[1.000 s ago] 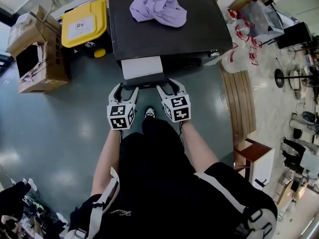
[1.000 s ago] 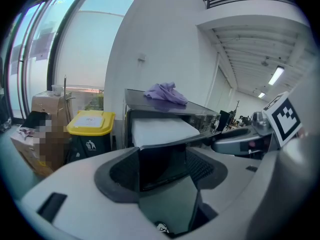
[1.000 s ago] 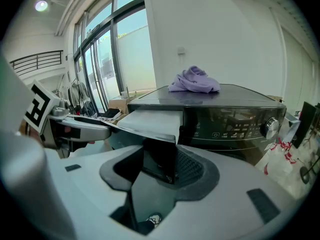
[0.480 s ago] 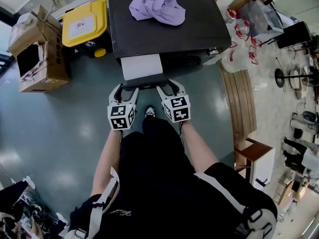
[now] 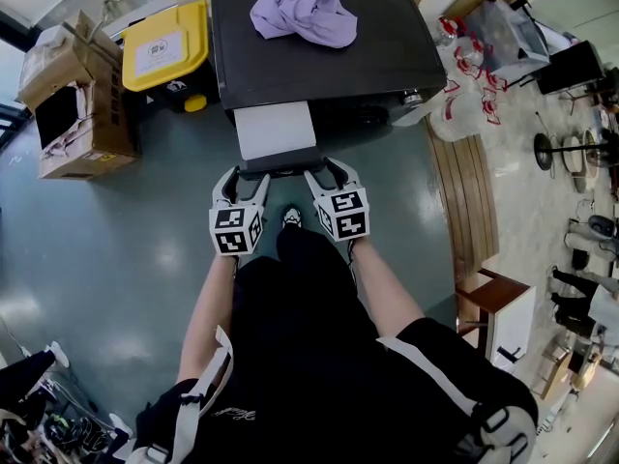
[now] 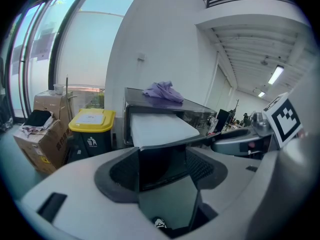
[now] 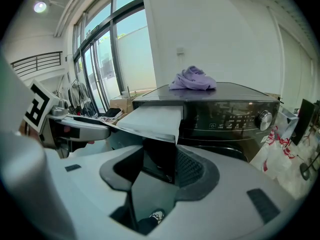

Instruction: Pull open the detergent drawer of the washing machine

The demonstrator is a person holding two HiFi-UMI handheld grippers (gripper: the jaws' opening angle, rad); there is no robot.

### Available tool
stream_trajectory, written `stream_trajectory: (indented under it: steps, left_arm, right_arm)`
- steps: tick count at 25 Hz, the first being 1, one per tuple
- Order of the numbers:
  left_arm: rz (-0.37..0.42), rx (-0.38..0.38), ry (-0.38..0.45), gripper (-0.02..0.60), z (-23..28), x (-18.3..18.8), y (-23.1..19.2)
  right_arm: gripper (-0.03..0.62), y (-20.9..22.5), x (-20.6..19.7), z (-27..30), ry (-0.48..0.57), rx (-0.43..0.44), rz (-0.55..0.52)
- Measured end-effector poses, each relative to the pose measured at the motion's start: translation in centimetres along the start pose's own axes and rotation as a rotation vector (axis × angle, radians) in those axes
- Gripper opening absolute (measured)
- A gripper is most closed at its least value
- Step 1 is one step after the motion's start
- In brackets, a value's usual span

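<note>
The black washing machine (image 5: 319, 66) has its detergent drawer (image 5: 276, 130) pulled out toward me, showing its pale top. Both grippers hold the drawer's dark front panel (image 5: 280, 159). My left gripper (image 5: 244, 180) is shut on its left end, my right gripper (image 5: 324, 175) on its right end. In the left gripper view, the panel (image 6: 162, 159) fills the gap between the jaws of the left gripper (image 6: 162, 169), with the drawer (image 6: 160, 129) behind it. The right gripper view shows the same for the right gripper (image 7: 157, 166) and the drawer (image 7: 152, 119). A purple cloth (image 5: 305, 8) lies on the machine.
A yellow-lidded bin (image 5: 164, 46) and cardboard boxes (image 5: 68, 104) stand left of the machine. A wooden bench (image 5: 464, 201) and plastic bags (image 5: 474, 85) are to its right. My legs and a shoe (image 5: 290, 218) are just below the drawer.
The drawer shows slightly more of its pale top than a second ago. Both grippers have stayed on the front panel and have hardly moved.
</note>
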State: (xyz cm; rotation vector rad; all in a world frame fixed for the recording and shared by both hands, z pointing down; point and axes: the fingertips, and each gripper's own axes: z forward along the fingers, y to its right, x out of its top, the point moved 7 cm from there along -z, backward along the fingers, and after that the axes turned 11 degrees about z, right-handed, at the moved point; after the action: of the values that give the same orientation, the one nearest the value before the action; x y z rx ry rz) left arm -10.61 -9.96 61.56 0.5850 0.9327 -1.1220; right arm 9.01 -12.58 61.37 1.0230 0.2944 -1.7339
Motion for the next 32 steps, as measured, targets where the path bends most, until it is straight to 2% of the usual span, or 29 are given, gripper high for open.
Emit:
stream_trajectory:
  steps: [32]
  left_arm:
    - [0.010,0.009,-0.013,0.288,-2.9,-1.1,2.3]
  right_arm:
    - [0.199,-0.7,-2.5,-2.8,-0.011,-0.004,0.018]
